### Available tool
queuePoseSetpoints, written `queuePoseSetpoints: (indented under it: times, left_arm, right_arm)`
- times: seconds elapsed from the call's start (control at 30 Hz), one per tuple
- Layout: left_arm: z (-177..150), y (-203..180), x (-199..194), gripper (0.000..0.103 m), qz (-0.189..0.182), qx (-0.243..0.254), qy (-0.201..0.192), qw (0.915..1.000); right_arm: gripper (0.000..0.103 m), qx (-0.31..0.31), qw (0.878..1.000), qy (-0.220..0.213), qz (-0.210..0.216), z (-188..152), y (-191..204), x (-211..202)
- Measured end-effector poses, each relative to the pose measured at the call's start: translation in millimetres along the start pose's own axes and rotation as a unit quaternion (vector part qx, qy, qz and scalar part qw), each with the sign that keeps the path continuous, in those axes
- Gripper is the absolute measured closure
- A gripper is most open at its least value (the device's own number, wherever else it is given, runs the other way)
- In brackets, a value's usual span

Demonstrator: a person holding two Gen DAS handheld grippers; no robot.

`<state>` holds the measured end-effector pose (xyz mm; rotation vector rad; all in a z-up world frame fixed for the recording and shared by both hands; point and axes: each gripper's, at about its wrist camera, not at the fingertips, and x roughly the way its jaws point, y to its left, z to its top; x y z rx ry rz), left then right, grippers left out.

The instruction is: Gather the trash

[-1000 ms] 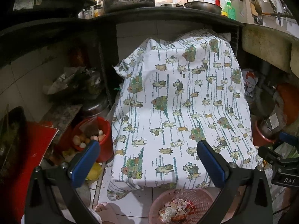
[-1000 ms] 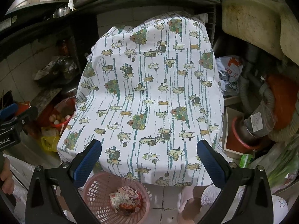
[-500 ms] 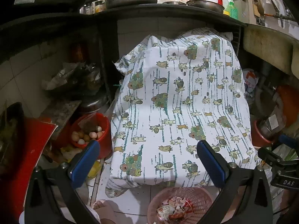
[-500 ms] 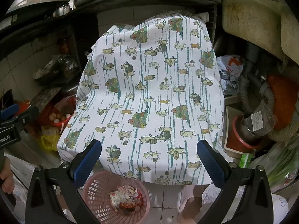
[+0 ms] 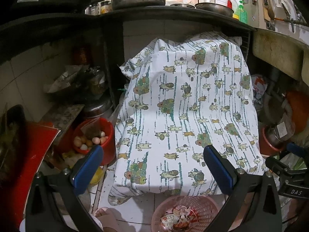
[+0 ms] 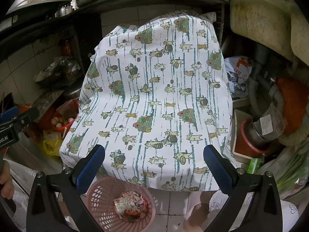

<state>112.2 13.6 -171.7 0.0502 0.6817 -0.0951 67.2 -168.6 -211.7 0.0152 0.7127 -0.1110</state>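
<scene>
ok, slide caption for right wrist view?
Open right hand-held gripper above pink basket of wrappers, facing printed cloth.

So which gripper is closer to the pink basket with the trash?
Probably the right gripper: the basket lies almost whole just below it. At the left gripper the basket is cut off low. Both are open and empty.

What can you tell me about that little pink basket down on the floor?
The small round pink plastic basket has walls perforated all over with a lattice of small holes and an open top. It stands upright on the pale tiled floor, just in front of the hanging edge of the white cat-print cloth. Inside lie crumpled red-and-white wrappers, filling only the bottom. Nothing grips it: both pairs of fingers are open above it.
</scene>
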Motion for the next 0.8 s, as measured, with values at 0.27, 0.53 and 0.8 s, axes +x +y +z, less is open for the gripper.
queuePoseSetpoints:
  times: [0.27, 0.53, 0.8]
  left_arm:
    - [0.5, -0.5, 0.7, 0.000, 0.012, 0.007, -0.004, 0.9999]
    - [0.2, -2.4, -1.5, 0.000, 0.027, 0.022, -0.017, 0.9992]
    - [1.3, -0.7, -3.2, 0.000, 0.030, 0.022, -0.021, 0.9991]
  right_arm:
    - [0.000, 0.001, 1.000, 0.000, -0.001, -0.8, 0.3, -0.6]
    - [0.000, 0.001, 1.000, -0.001, 0.000, 0.0, 0.2, -0.6]
    - [0.000, -0.002, 1.000, -0.005, 0.004, 0.6, 0.6, -1.9]
